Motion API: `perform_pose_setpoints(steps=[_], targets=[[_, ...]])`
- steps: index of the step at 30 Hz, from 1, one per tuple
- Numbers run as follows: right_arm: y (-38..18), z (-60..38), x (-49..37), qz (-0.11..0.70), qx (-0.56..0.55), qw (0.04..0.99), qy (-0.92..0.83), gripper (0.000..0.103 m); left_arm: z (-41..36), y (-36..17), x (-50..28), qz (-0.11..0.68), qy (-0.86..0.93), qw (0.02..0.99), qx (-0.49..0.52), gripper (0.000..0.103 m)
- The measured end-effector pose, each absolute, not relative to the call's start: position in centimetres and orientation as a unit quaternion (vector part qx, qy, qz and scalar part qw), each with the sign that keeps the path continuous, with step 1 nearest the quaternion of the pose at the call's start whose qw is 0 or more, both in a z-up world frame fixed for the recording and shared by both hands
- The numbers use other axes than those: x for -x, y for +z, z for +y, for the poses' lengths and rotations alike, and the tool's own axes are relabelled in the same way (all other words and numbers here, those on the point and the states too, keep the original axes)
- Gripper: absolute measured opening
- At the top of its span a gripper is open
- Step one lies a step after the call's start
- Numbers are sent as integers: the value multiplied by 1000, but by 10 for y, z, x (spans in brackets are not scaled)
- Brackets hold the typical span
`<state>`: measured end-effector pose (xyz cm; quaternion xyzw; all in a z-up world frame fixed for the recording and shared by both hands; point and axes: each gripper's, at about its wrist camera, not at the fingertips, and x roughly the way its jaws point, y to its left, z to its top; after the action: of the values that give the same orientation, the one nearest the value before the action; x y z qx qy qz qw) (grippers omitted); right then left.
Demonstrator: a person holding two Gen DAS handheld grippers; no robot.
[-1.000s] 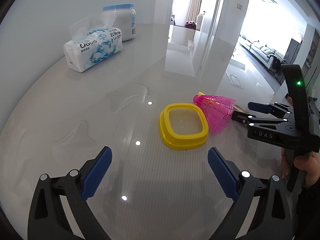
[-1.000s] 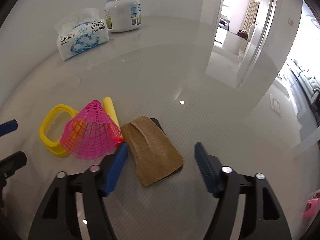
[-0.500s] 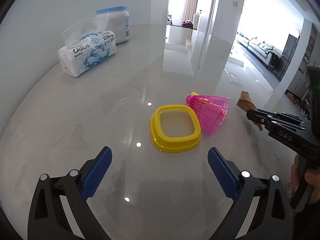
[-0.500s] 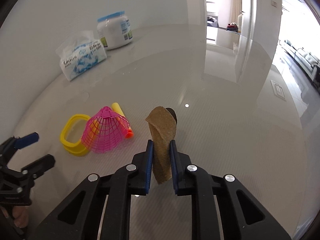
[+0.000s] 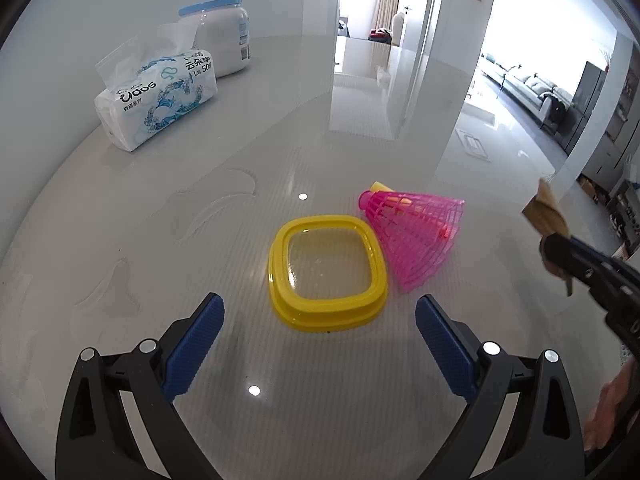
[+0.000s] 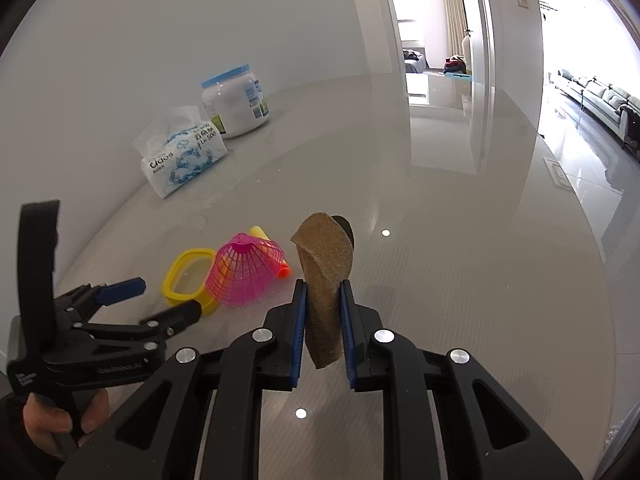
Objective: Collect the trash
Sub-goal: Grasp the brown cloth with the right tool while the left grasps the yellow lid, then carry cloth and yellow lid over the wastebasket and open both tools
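I'm pinching the brown pad (image 6: 325, 292) in my right tool (image 6: 323, 332), holding it above the surface (image 6: 460, 280); my left tool (image 5: 320, 344) is gaping, empty, before the yellow ring (image 5: 326, 276).

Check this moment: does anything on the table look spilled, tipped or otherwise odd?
Yes. The pink mesh cone lies tipped on its side against the yellow lid, with a yellow stick poking from under it. Thin wet smears streak the table.
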<state>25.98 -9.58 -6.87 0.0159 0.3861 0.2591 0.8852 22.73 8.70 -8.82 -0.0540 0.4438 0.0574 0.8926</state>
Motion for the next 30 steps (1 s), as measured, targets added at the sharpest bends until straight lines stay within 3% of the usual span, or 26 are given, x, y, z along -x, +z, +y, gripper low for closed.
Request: perform_pose_setpoints(steps=[19, 22, 23, 30], targets=[[-63, -112, -255, 371, -35, 889, 266, 16, 93, -103, -259, 463, 91, 880, 52, 94], [-63, -112, -255, 372, -33, 889, 266, 16, 92, -100, -258, 458, 88, 883, 49, 81], [-63, -112, -255, 373, -32, 888, 266, 16, 91, -99, -257, 455, 84, 885, 46, 70], [-62, -106, -253, 378, -28, 887, 264, 16, 95, -93, -243, 445, 74, 891, 49, 68]])
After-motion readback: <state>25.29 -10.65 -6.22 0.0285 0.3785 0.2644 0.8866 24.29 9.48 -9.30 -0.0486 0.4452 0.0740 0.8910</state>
